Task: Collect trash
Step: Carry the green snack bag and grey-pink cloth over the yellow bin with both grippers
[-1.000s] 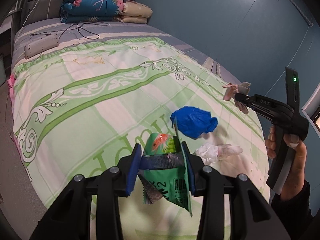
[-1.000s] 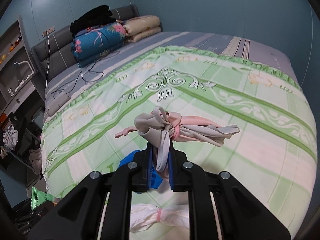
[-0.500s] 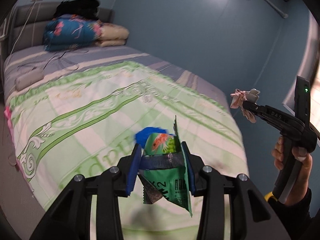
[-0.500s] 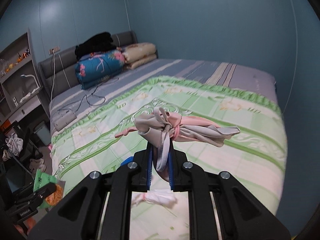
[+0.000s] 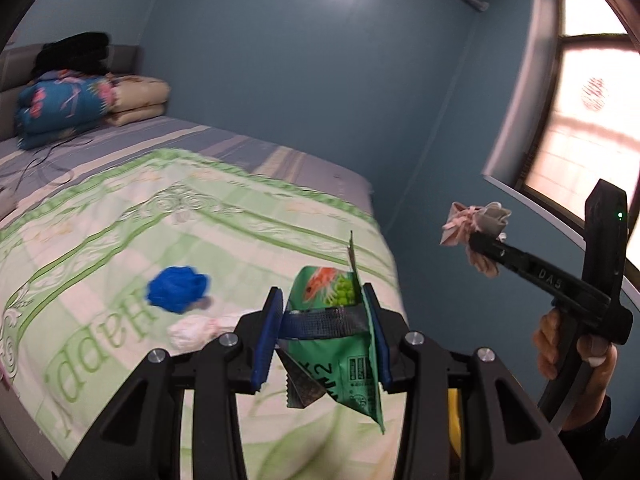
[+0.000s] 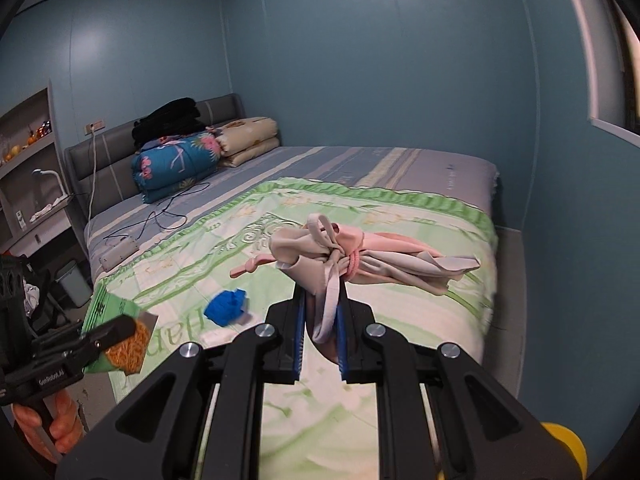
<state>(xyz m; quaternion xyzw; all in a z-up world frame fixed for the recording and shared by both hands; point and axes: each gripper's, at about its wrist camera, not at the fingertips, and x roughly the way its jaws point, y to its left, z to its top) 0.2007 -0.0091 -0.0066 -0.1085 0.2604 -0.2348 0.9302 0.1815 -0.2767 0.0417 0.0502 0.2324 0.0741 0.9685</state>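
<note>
The left gripper (image 5: 324, 332) clamps a green snack packet (image 5: 340, 344); the right gripper (image 6: 320, 332) is closed tight on a knotted beige-and-pink cloth bundle (image 6: 352, 260) — both held above the bed (image 6: 420, 200). A blue crumpled wad (image 5: 176, 288) and white tissue (image 5: 192, 330) lie on the green quilt (image 5: 100, 240).

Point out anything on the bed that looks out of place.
A crumpled blue wad and a white wad tied with pink lie loose on the green bedspread. They look like litter not yet collected.
</note>
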